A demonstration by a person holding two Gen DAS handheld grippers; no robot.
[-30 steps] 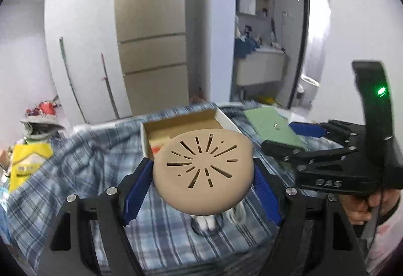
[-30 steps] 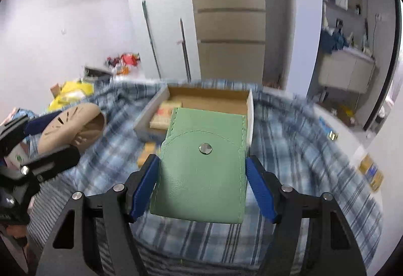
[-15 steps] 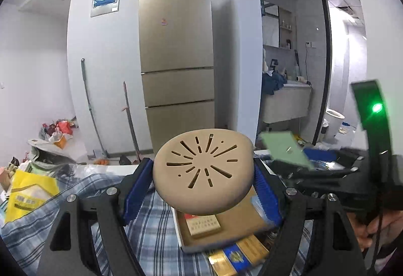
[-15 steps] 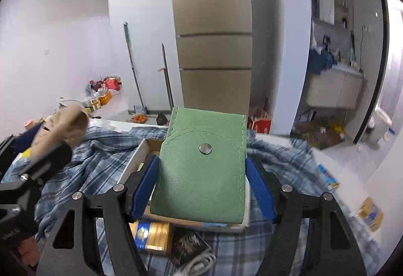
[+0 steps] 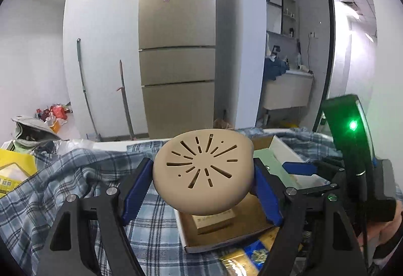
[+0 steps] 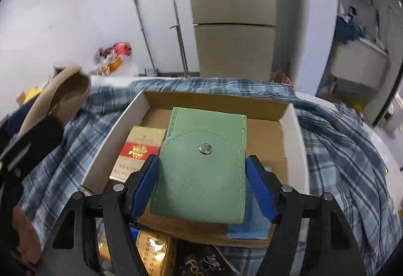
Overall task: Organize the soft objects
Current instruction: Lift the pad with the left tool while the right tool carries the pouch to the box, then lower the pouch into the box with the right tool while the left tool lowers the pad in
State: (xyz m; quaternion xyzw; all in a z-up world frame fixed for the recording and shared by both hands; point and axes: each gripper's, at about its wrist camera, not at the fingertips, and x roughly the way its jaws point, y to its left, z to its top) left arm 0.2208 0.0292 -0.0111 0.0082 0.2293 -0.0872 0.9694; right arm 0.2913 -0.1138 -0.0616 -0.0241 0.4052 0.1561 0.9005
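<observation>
The left tool [image 5: 202, 184] grips a round beige slotted pad [image 5: 201, 170] at frame centre, above a plaid cloth [image 5: 63, 175]. The right tool [image 6: 202, 185] clamps a green snap pouch [image 6: 204, 165] over the open cardboard box [image 6: 292, 130], mid-frame.

A round beige slotted pad [image 5: 202, 170] and a green snap-button pouch [image 6: 202, 167] hang over the cardboard box [image 6: 289, 122].

Table w/ plaid cloth [image 6: 340, 145], open cardboard box [image 6: 293, 125] on it, gold packs [image 6: 151, 248] beside.
</observation>
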